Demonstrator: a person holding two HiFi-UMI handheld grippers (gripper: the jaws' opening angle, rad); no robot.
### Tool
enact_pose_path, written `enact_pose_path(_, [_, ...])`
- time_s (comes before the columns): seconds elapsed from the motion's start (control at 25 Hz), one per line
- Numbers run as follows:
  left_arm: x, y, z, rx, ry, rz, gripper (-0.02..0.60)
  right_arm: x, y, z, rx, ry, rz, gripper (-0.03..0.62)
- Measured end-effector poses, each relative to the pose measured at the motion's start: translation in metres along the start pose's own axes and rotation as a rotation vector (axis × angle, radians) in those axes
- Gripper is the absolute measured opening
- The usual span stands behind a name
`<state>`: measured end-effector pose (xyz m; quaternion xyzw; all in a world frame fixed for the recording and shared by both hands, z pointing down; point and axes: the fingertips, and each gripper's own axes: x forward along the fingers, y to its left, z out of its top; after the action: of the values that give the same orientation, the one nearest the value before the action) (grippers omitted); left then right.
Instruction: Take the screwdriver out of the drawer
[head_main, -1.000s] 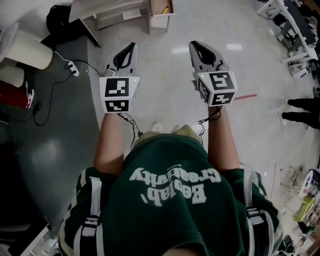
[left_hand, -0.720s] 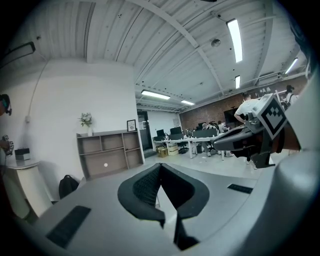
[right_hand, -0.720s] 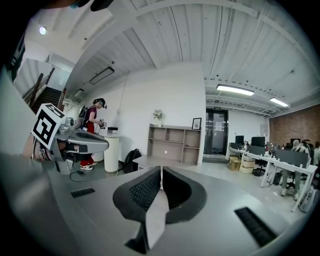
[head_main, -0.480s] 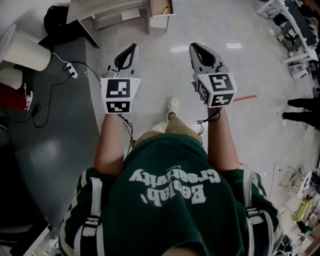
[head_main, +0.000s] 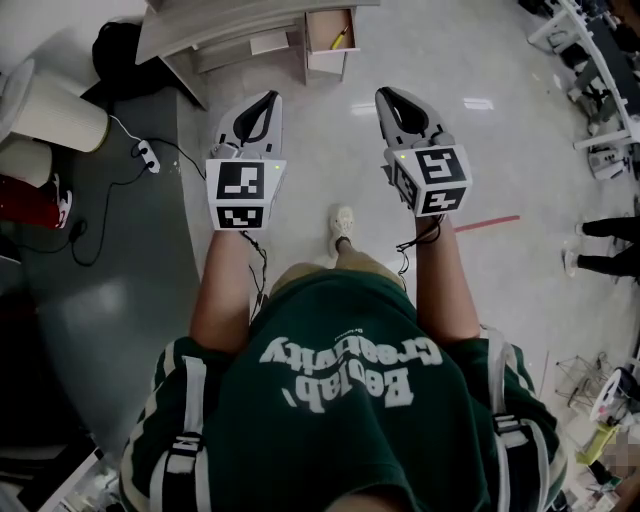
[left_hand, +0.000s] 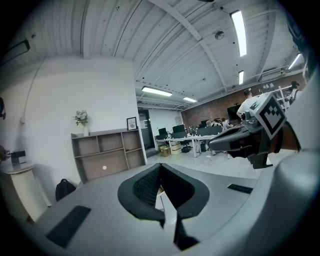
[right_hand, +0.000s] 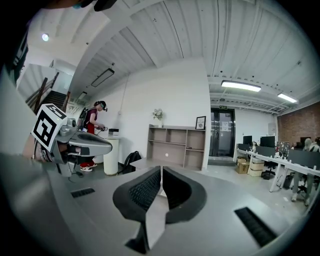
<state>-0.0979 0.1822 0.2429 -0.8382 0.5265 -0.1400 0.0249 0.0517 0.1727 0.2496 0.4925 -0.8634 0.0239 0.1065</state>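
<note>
Head view: both grippers held out side by side over the floor (head_main: 520, 150), nothing in either.
Left gripper (head_main: 266, 98) jaws pressed together, empty; tips touch in the left gripper view. Right gripper (head_main: 386, 94) likewise clenched on nothing. Screwdriver (head_main: 339, 39), yellow handle, lies inside the open drawer (head_main: 328, 63) ahead, beside the grey shelf unit (head_main: 200, 25), well apart from both jaw tips. One shoe (head_main: 342, 222) shows between the forearms.

"Beelab Creativity" on the green shirt (head_main: 340, 425)
</note>
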Motion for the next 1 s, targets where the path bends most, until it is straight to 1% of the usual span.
enact_pose_path(0.24, [0.061,0.001,0.019,-0.006,0.014,0.022,0.017,0.037,-0.055,0.009,-0.006,0.002,0.027,0.037])
enact_pose_path(0.52, [0.128,-0.001,0.025,0.005,0.032,0.036,0.017,0.082,-0.108,0.002,0.020,0.002,0.060,0.037])
enact_pose_path(0.64, [0.150,-0.003,0.032,0.017,0.036,0.041,0.017,0.096,-0.127,0.006,0.026,-0.009,0.073,0.037])
enact_pose_path(0.8, [0.176,0.000,0.037,0.035,0.037,0.039,0.017,0.117,-0.147,0.004,0.037,-0.021,0.069,0.037])
enact_pose_path(1.0, [0.203,0.002,0.037,0.047,0.043,0.024,0.018,0.137,-0.160,0.000,0.045,-0.015,0.076,0.037])
